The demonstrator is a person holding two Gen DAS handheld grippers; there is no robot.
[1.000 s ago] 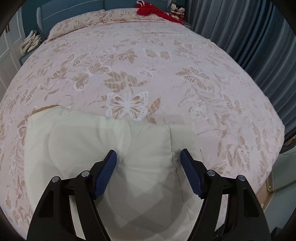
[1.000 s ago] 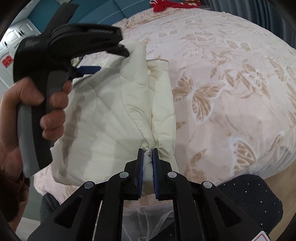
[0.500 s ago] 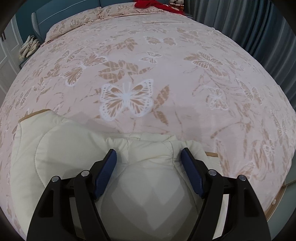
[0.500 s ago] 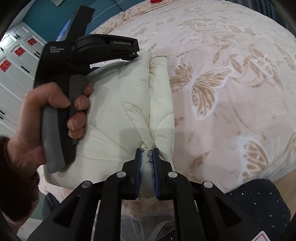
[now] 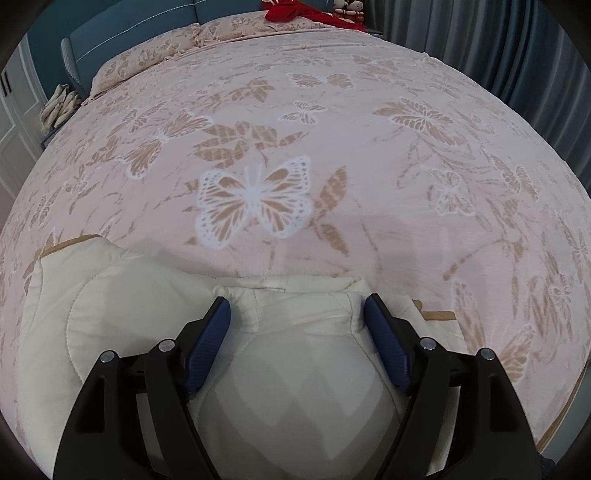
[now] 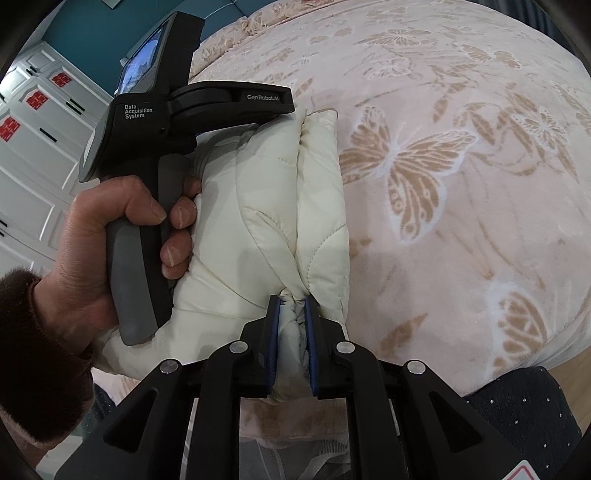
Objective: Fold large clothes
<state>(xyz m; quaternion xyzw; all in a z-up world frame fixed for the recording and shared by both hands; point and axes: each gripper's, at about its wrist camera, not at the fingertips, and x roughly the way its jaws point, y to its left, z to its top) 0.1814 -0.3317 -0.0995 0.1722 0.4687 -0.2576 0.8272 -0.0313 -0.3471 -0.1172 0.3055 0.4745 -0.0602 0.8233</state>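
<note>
Cream quilted jacket (image 6: 280,206) bundled near the foot edge of the bed (image 5: 369,155), lying on the pink butterfly blanket (image 6: 461,184). Right gripper (image 6: 293,332) with jaws pressed together on a bunched fold of the jacket at its near end, fabric squeezed between the blue pads. Left gripper (image 5: 297,343) with jaws spread wide, resting over the far end of the same jacket (image 5: 122,306), pads on either side of a puffy section but pinching nothing; in the right wrist view, a hand (image 6: 110,236) wrapped round its handle, knuckles against the padding. Fold apparently part done, layers stacked but loose. Main risk: springy, slippery padding sliding out of the right pinch under any sharp pull, letting the stacked layers fall open. Also possible: left jaws closing on only the top layer, so the lower layers drag and the fold skews. Bundle close to the bed edge, so a tug toward the person likely to pull it off. Red cloth (image 5: 295,13) at the far headboard, well apart.
</note>
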